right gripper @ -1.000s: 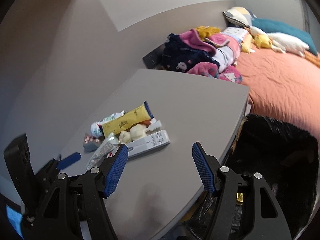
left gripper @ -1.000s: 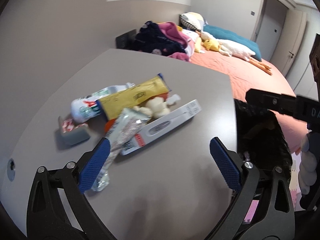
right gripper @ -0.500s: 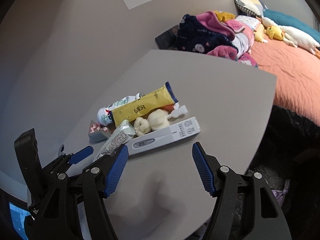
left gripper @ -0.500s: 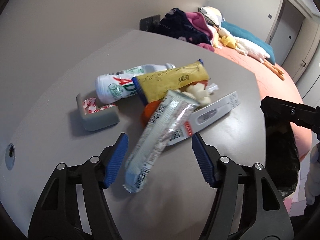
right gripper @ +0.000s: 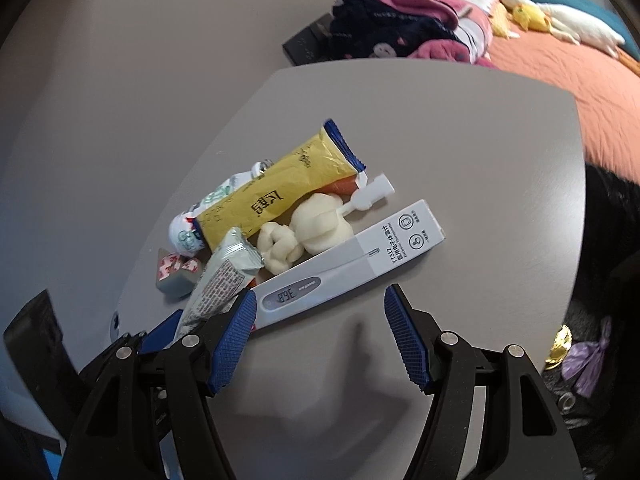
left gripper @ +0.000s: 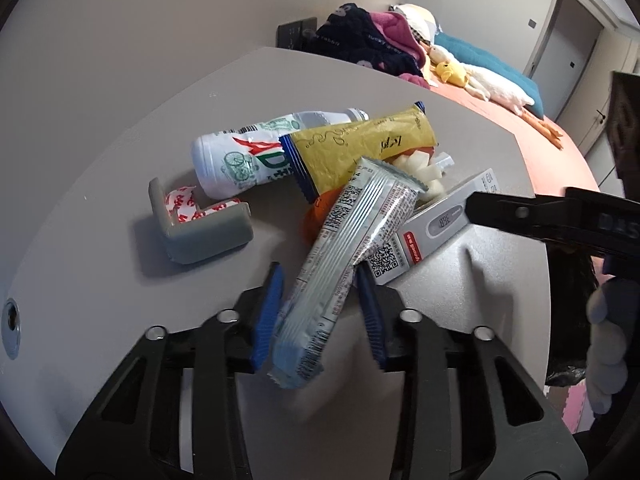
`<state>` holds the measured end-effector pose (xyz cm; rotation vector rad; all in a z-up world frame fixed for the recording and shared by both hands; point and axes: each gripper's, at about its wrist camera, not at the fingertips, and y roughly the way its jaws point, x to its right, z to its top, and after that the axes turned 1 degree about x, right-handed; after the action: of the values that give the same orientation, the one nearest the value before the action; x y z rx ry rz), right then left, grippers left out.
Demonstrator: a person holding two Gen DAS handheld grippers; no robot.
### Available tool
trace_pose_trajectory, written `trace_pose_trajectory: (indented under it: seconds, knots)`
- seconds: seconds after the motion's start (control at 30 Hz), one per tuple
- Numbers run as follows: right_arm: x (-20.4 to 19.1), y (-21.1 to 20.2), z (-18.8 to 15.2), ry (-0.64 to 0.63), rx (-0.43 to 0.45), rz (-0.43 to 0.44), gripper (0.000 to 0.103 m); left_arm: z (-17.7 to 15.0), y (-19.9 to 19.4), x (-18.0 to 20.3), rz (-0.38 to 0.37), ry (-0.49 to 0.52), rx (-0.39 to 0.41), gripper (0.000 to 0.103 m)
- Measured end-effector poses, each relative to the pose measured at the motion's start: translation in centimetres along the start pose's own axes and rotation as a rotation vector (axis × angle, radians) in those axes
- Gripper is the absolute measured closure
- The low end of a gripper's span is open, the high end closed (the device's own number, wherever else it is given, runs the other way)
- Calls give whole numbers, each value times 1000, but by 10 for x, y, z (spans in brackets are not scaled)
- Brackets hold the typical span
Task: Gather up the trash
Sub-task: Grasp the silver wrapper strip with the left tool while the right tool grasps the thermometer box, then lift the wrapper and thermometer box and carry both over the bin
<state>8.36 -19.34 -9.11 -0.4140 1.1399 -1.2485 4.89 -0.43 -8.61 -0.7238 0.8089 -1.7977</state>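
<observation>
Left gripper [left gripper: 320, 300] jaws closing around near end of silver foil wrapper [left gripper: 352, 256]; wrapper between pads, contact not confirmed. Wrapper leaning on litter pile mid-table [left gripper: 120, 128], free end jutting toward near edge: likely chosen as easiest pick. Right gripper [right gripper: 320, 336] hanging wide apart, empty, just short of thermometer box [right gripper: 352, 276]. Right view showing black bin bag [right gripper: 600, 240] past table's right edge, crumpled tissue [right gripper: 304, 236]; left view showing grey corner guard [left gripper: 200, 228], drink bottle [left gripper: 240, 156], yellow sachet [left gripper: 360, 148] more fully.
</observation>
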Motion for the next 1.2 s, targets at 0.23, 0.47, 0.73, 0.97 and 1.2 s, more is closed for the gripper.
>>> trace_pose_trajectory:
  seconds: [0.23,0.47,0.73,0.97,1.2]
  knots:
    - [5,15,2,70,1,-5,35,-2,-11,-17,7,-51,40,84]
    - [5,23,6,114,19,-6,35,-4,-19,-20,17,-53,48,85]
    - [5,26,12,149,25,-5,36,-3,-17,-18,18,-49,36,85]
    - [2,26,11,109,20,13,67,1,-15,-16,17,-49,36,85]
    - [5,16,8,104,16,31,72,2,-21,-12,8,-58,52,85]
